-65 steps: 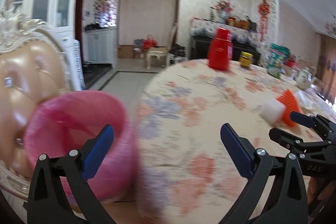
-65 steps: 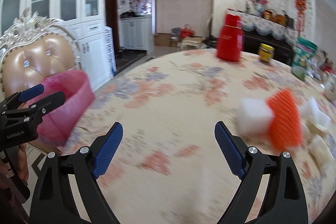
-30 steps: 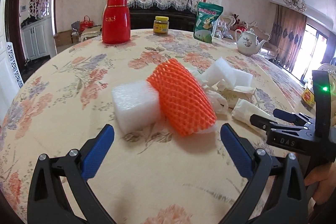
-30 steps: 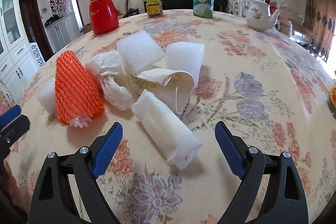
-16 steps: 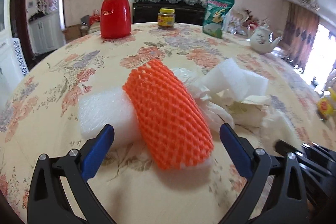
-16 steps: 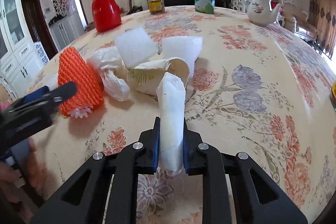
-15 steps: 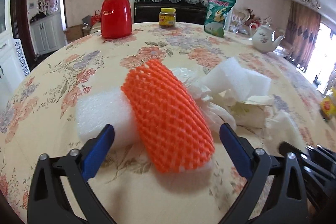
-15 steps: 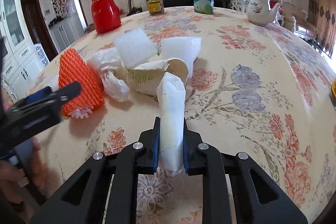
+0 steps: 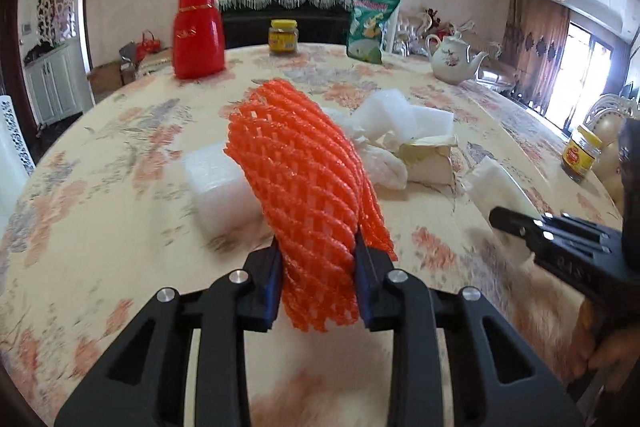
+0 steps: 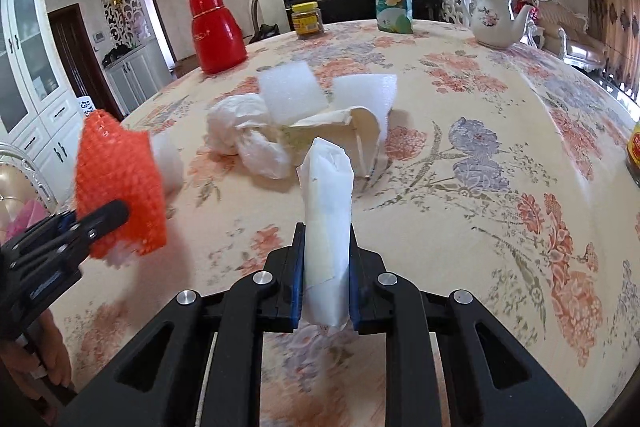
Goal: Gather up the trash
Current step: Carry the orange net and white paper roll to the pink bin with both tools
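Floral tablecloth, trash pile mid-table. My left gripper closing on orange foam net; right gripper pinches white paper roll, long axis pointing toward pile.

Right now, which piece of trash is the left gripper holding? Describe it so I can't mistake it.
On the round floral table, look in front of the red thermos. The left gripper is closing on the orange foam net sleeve. It is the only orange, mesh-textured piece; its neighbours are plain white foam and paper.
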